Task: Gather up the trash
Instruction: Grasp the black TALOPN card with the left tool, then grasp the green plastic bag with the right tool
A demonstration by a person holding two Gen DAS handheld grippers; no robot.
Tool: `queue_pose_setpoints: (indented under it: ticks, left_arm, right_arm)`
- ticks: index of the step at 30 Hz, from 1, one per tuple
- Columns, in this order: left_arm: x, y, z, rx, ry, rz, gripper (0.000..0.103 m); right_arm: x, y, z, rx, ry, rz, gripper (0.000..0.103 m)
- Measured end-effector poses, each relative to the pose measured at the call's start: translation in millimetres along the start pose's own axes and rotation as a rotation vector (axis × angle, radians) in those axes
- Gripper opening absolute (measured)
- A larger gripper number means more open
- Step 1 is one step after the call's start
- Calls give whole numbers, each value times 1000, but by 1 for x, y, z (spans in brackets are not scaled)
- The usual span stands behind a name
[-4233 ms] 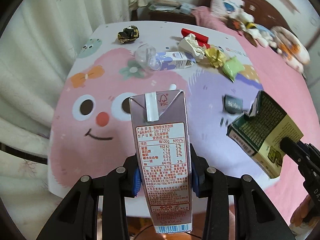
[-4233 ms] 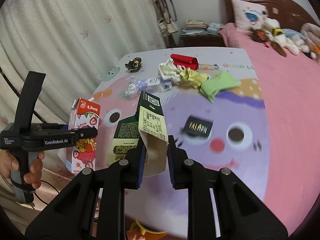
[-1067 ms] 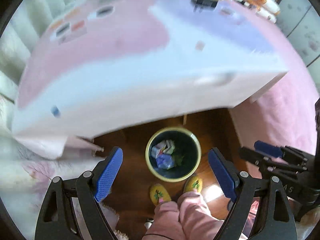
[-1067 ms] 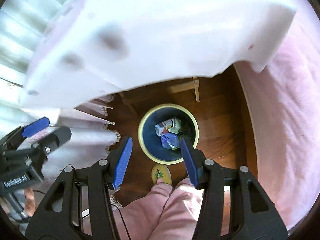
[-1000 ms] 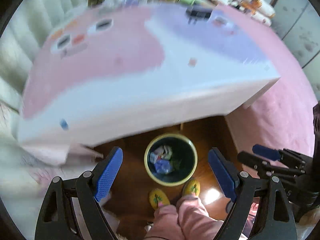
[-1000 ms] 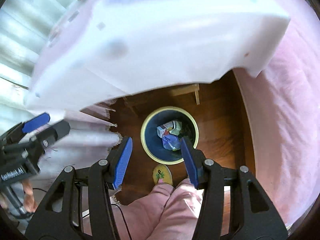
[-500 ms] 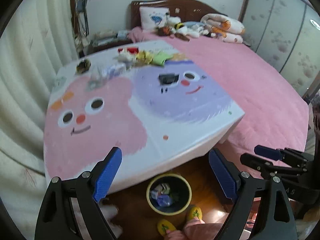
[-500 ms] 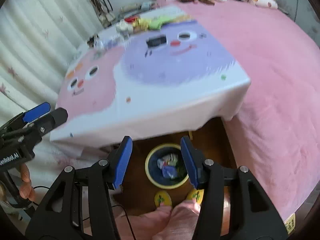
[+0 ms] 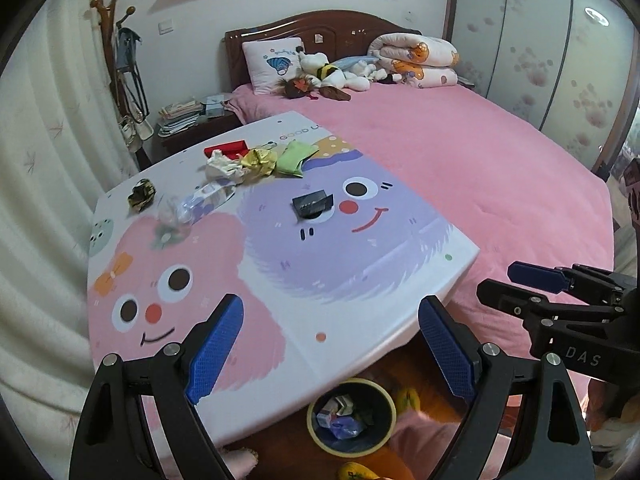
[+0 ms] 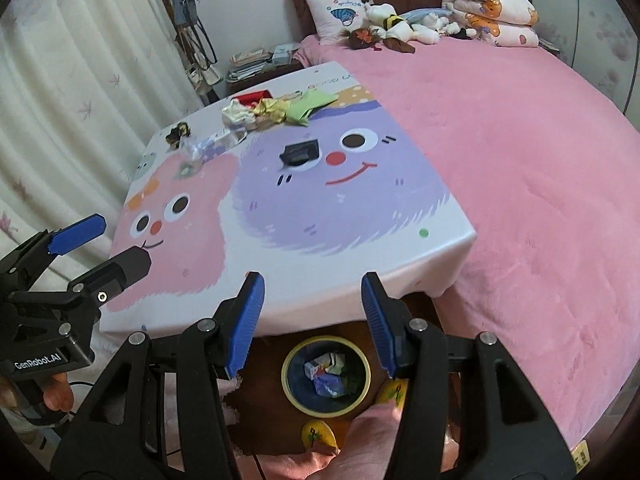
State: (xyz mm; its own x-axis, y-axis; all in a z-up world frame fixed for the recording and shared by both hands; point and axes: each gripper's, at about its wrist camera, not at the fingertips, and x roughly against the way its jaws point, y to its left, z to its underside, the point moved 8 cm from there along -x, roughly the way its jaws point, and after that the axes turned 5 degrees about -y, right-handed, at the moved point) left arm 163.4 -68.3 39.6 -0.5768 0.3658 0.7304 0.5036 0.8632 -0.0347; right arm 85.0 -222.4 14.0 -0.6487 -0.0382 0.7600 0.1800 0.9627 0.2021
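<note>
"GenRobot.AI" on left tool (image 10: pixel 76 256)

Bin (image 10: pixel 326 376) on floor before table (image 10: pixel 280 240); wrappers (image 10: pixel 276 114) at table's far end.

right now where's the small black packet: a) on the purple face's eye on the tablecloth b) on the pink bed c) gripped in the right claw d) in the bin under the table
a: the black packet lies flat on the tablecloth, covering one eye of the purple face, apart from the trash pile at the far end.
</note>
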Motion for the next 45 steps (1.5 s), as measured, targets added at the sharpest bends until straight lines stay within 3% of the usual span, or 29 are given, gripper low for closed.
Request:
queue_pose_setpoints:
  ticks: [8,12,19,23,28,35,38,45]
  left_arm:
    - [-93,11,-38,5,79,-49,90]
    - [-164,27,-58,57,177,-88,90]
    - [-271,37,-77,64,307,-121,90]
    - [-316,37,-75,163,374,-121,90]
    - [-349,42,-76,325,401,-144,90]
    - [-379,45,-72,434,417,-215,89]
    - [-392,44,-67,455,448,-234,83]
    - [-411,36,-77,428,412,-285,80]
  right_arm:
    - [-61,-29,-55,-21,-7,-36,47]
    - [-108,-47,-94,-22,11,-75,47]
    - [-197,-86,-148,-4,107,-130,47]
    - [-237,-101,-162,17,159,-154,47]
    - [-281,-110,-172,26,222,-189,47]
    - [-319,-98,-181,70,268,-232,47]
    - [-331,-92,-186,95,275,-244,47]
    - [-350,-84,-193,129,292,-254,47]
